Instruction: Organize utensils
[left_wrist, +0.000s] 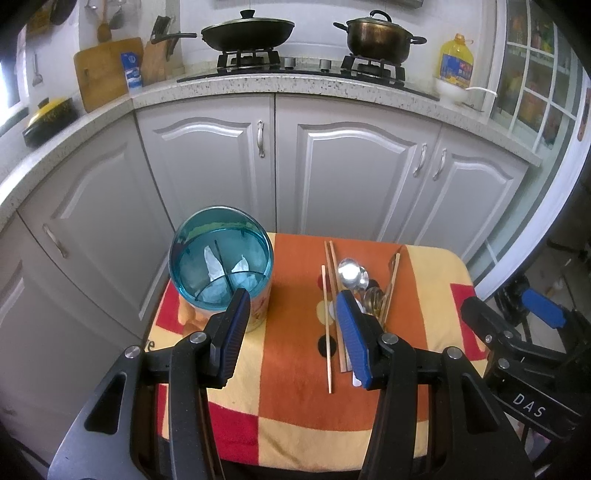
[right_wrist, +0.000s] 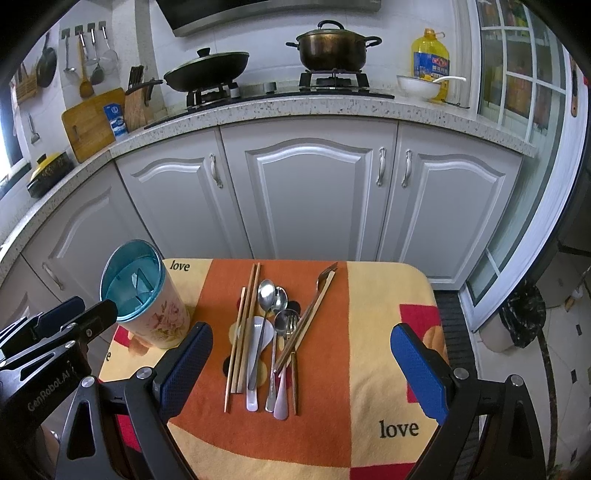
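Both grippers, left (left_wrist: 291, 332) and right (right_wrist: 301, 373), hover with jaws spread and empty over a small table (right_wrist: 388, 295). Chopsticks (right_wrist: 242, 332) and spoons (right_wrist: 273, 299) lie loose just right of the holder (right_wrist: 147, 306). Sorting appears not yet begun; next likely comes pinching one utensil.

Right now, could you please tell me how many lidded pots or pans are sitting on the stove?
2: a black wok on the left of the stove, and a bronze-coloured pot on its right. Nothing suggests a hidden third.
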